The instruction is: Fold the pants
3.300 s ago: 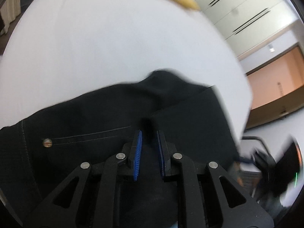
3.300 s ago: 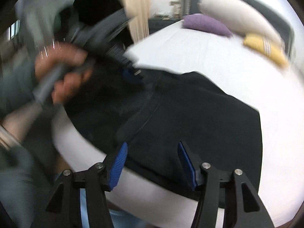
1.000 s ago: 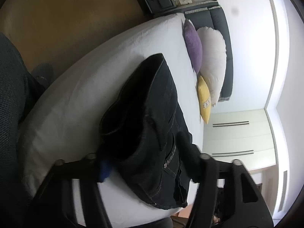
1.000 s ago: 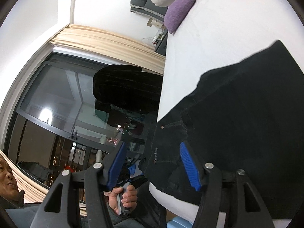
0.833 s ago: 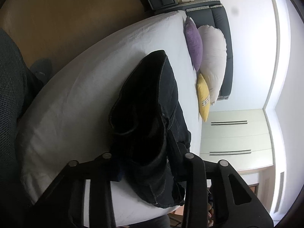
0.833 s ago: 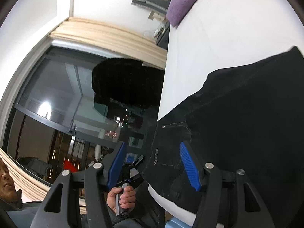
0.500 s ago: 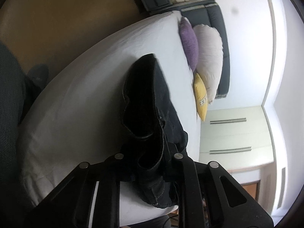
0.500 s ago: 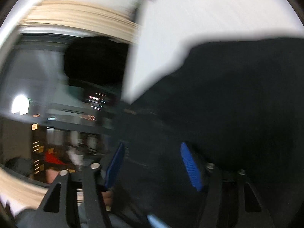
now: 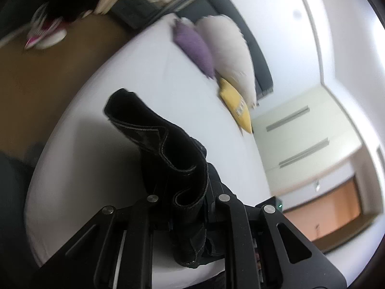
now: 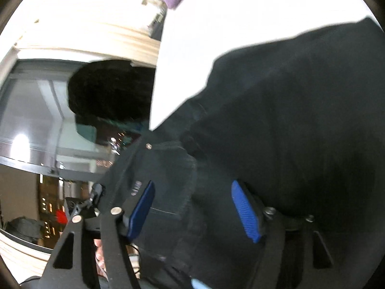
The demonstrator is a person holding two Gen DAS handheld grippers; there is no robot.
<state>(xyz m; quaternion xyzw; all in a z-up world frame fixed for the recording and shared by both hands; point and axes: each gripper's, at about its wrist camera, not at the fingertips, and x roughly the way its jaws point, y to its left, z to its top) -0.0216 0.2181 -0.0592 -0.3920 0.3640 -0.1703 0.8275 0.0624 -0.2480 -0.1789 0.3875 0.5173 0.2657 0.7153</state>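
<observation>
Gripping: left gripper (image 9: pixel 185 197), jaws clamped on a bunched fold of the pants (image 9: pixel 168 159).
Pants: black, lying on the bed (image 9: pixel 134 77), near edge lifted at the left gripper.
Right gripper (image 10: pixel 192 207): jaws wide apart, blue pads (image 10: pixel 245 212) over the pants (image 10: pixel 288 120), holding nothing.
Pillows (image 9: pixel 223 48): purple, white, yellow, at the bed's far end.
</observation>
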